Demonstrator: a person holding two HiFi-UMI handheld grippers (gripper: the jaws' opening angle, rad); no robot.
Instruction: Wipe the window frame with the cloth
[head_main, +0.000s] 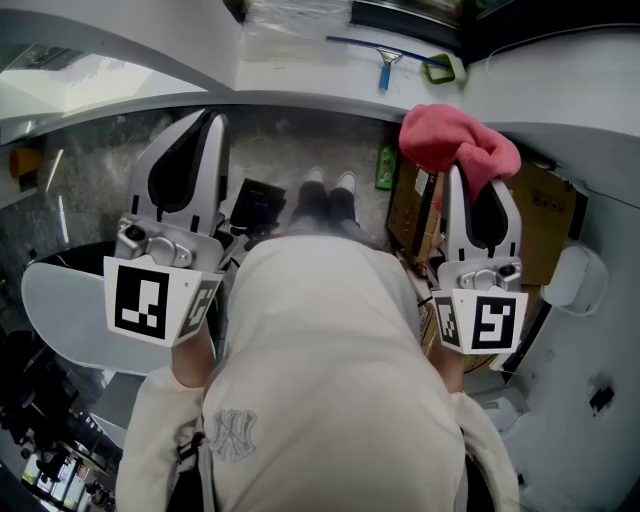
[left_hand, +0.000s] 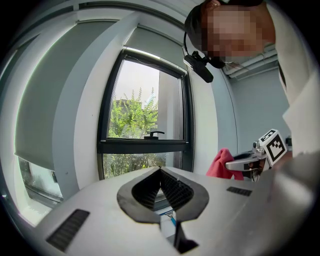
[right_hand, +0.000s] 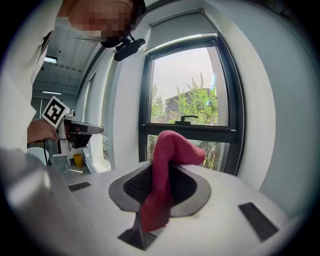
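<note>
Right gripper (head_main: 482, 190) has its jaws pinched on the red cloth (head_main: 455, 145), which bunches up past the jaw tips and hangs down between them in the right gripper view. Left gripper (head_main: 197, 125) carries nothing: its jaws are pressed together, tip to tip.

Both grippers point toward the far wall, where the dark window frame (left_hand: 145, 145) holds two panes split by a crossbar, with a black handle (left_hand: 152, 134) just above that bar. Seen from the left gripper view, the cloth sits to the right of the frame, in front of the white wall and apart from the frame.

On the white sill at the far side lies a squeegee (head_main: 386, 62) with a blue handle. A green bottle (head_main: 386, 168) stands on the floor below, beside a cardboard box (head_main: 545, 215); its label is too small to read.

The only legible writing is an interlocked "NY" emblem (head_main: 232, 435) on the person's cream sweatshirt (head_main: 320, 330). The marker cube (head_main: 160, 298) on each gripper bears black-and-white square patterns, not letters.
</note>
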